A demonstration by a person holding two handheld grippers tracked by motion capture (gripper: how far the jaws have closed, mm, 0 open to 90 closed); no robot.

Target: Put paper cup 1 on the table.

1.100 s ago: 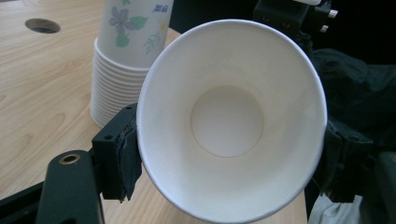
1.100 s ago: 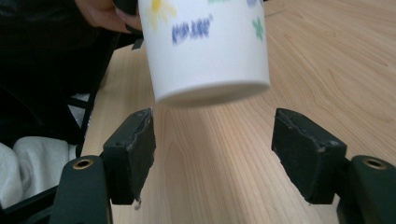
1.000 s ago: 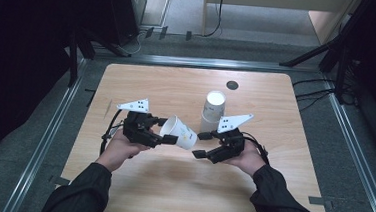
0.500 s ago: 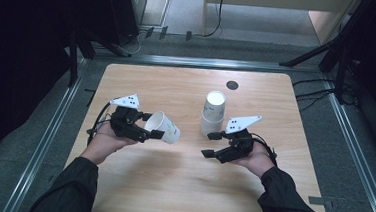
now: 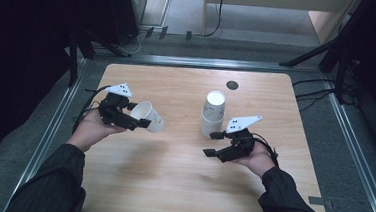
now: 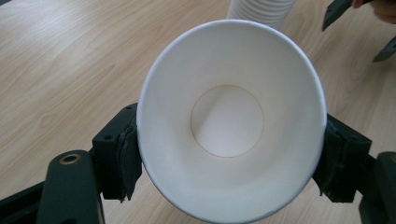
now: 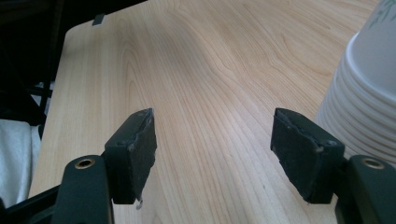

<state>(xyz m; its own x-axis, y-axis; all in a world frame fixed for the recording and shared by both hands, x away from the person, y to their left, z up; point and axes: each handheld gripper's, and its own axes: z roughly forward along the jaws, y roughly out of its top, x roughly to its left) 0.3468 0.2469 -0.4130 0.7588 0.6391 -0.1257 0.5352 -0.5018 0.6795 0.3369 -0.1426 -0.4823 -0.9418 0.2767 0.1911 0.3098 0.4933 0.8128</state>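
Observation:
My left gripper is shut on a white paper cup and holds it on its side above the left half of the wooden table. In the left gripper view the cup's open mouth faces the camera, with a pad pressed on either side of its wall. A stack of white paper cups stands upright right of the table's middle. My right gripper stands open and empty just in front of that stack. The stack rises at the right edge of the right gripper view, beside the right gripper.
A small black round mark lies near the table's far edge. Metal rails run along the table's sides, with dark stands and cables on the floor beyond. The right gripper's jaw tips show far off in the left gripper view.
My left gripper has carried the cup to the left and a little up, away from the stack and the right gripper. The right gripper has stayed in place.

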